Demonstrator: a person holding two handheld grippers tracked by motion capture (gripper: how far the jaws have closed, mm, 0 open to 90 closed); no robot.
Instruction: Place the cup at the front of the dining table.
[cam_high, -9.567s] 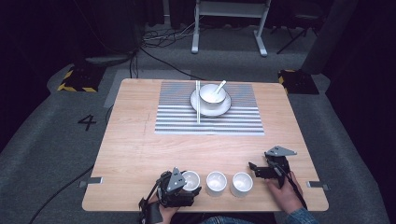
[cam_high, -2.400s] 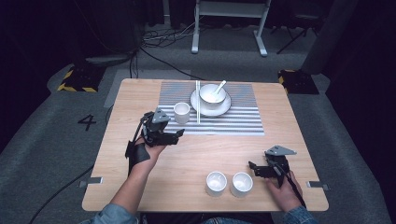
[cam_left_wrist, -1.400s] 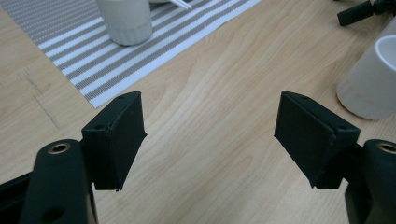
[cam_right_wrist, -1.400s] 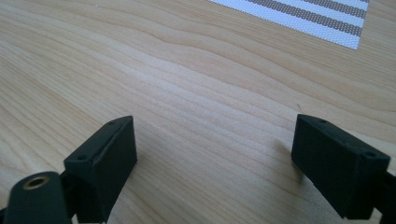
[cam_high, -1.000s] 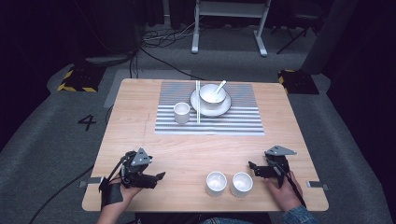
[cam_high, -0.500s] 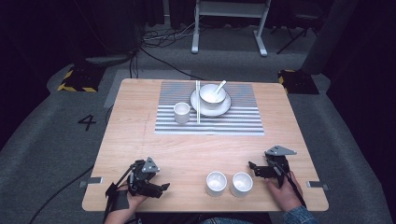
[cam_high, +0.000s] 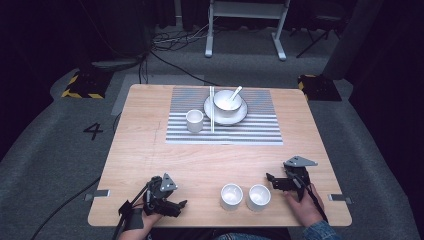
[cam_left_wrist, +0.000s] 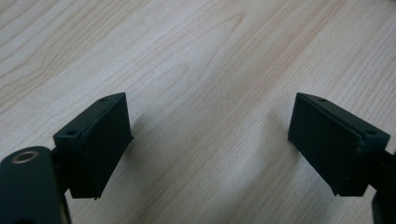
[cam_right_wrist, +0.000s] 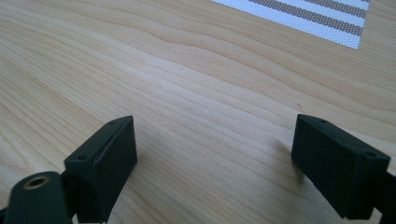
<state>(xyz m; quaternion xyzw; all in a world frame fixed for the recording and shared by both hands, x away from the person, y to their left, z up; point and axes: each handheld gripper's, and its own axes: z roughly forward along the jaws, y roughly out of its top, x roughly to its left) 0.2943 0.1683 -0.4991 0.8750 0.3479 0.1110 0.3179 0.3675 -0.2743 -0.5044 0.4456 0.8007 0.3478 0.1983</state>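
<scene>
White and glossy, the two small cups (cam_high: 231, 196) (cam_high: 259, 197) stand side by side at my near edge of the wooden table (cam_high: 150, 145), almost touching, between my two grippers. A third cup (cam_high: 194, 120) sits far off on the striped mat (cam_high: 250, 131), just left of the chopsticks (cam_high: 211, 109) and the plate with bowl and spoon (cam_high: 228, 104).

My left gripper (cam_high: 170, 206) rests low over bare wood left of the pair, its jaws having just been opening, with nothing between them. My right gripper (cam_high: 272, 181) hangs just right of the pair, spread wide and empty.

If I go for the nearer cup from the left, my outer jaw could knock its neighbour, since so little gap separates them. Smooth glaze might also slip from a shallow pinch on the rim. Setting it down by the chopsticks risks rolling them.
</scene>
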